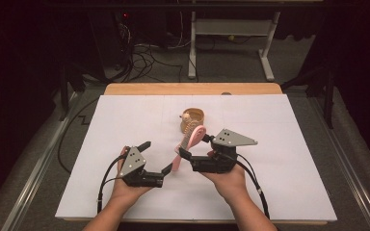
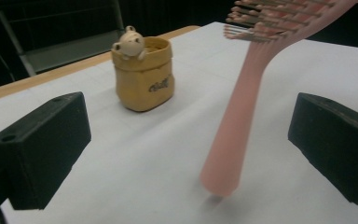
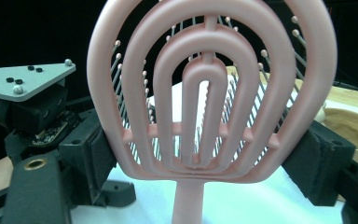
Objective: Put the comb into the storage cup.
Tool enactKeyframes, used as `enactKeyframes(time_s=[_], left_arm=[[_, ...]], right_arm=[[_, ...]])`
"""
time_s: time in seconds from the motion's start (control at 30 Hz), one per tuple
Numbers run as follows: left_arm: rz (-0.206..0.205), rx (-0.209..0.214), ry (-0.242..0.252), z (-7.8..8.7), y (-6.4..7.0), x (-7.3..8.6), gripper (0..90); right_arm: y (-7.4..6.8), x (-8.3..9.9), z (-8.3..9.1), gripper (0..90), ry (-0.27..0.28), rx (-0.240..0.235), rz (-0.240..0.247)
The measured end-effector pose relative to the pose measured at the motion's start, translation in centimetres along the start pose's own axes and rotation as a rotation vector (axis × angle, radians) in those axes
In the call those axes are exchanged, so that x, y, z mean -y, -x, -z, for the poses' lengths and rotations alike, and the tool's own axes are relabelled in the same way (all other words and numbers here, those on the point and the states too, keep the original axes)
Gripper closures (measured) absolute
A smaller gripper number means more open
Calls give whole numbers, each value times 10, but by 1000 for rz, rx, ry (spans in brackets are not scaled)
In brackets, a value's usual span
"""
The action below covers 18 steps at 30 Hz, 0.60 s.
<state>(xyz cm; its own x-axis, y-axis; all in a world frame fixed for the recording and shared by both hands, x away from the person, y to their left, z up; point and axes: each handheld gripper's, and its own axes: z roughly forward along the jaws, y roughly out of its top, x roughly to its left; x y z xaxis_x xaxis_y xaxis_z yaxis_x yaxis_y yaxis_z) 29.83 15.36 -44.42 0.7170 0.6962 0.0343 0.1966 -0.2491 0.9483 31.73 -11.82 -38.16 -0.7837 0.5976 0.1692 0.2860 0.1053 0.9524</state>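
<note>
The right gripper (image 1: 191, 144) is clamped on the head of the pink hairbrush (image 1: 189, 143), jaws on either side of the looped frame as the right gripper view shows (image 3: 209, 93); the brush hangs w/ its handle sloping down toward the person's left, handle end at or just above the white table (image 1: 270, 192); can't tell from above if it touches, but the left gripper view shows the tip (image 2: 220, 182) sitting right at the surface w/ a small shadow under it.

The left gripper (image 1: 156, 157) is spread wide, holding nothing; the handle stands between its two jaws, nearer the right-hand one in its own view, not touching either. So the long axis runs from the brush head up at the right gripper down to the tip inside the left gripper's opening; left is already lined up on the handle.

The yellow bear pot (image 1: 192, 119) stands upright on the table beyond the brush, just behind its head in the high view, well apart from the left gripper (image 2: 143, 74).

Judgement: looks like a hand-over or a two-handed regrip; next move prob. needs the left jaws to close across the lower handle, square to its axis; a slanted bite on the round, tapered handle could let it slip or twist.
</note>
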Motion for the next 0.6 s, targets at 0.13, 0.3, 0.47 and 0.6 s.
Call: enactKeyframes(time_s=[0.13, 0.3, 0.47, 0.6], left_arm=[[19, -7, 5, 7, -8, 3, 0], [23, -21, -11, 15, -16, 7, 0], [53, -32, -16, 21, -22, 14, 0], [45, -33, -12, 22, -23, 19, 0]], right_arm=[[1, -1, 1, 204, -3, 7, 3], [2, -1, 3, 204, -2, 15, 11], [3, -1, 5, 204, -3, 22, 17], [5, 0, 7, 204, 0, 26, 16]])
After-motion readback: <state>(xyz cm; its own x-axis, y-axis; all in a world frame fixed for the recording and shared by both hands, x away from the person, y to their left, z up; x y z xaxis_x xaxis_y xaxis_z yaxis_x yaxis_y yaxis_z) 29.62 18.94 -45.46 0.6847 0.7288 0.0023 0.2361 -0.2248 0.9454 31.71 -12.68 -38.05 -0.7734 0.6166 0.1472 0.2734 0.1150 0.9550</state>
